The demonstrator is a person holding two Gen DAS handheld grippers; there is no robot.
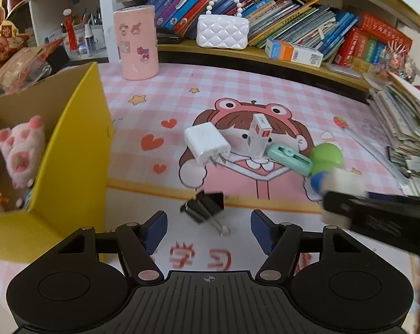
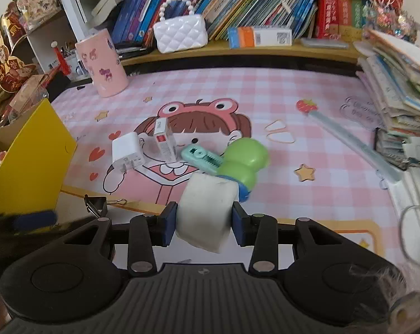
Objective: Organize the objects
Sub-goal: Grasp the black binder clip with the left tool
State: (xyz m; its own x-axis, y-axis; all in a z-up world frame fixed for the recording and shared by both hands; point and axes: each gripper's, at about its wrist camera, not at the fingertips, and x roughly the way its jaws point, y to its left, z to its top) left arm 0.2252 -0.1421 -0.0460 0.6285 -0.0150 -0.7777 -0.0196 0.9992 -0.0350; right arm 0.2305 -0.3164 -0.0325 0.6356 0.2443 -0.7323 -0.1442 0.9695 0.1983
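My right gripper [image 2: 204,220] is shut on a white squishy block [image 2: 205,211], held just above the pink mat; it shows blurred in the left wrist view [image 1: 346,181]. My left gripper [image 1: 209,231] is open and empty, with a black binder clip [image 1: 203,207] lying between and just ahead of its fingers. On the mat lie a white charger plug [image 1: 207,142], a small white and red box [image 1: 259,136], a mint green clip [image 1: 290,159] and a green and blue toy [image 2: 243,161]. A yellow cardboard box [image 1: 70,150] at the left holds a pink plush paw [image 1: 22,150].
A pink cylinder tin [image 1: 136,41] stands at the back left. A white quilted purse [image 1: 222,29] and books sit on the rear shelf [image 1: 265,55]. A stack of books [image 2: 399,94] lines the right edge, with a ruler [image 2: 354,144] and rubber bands [image 2: 279,133] nearby.
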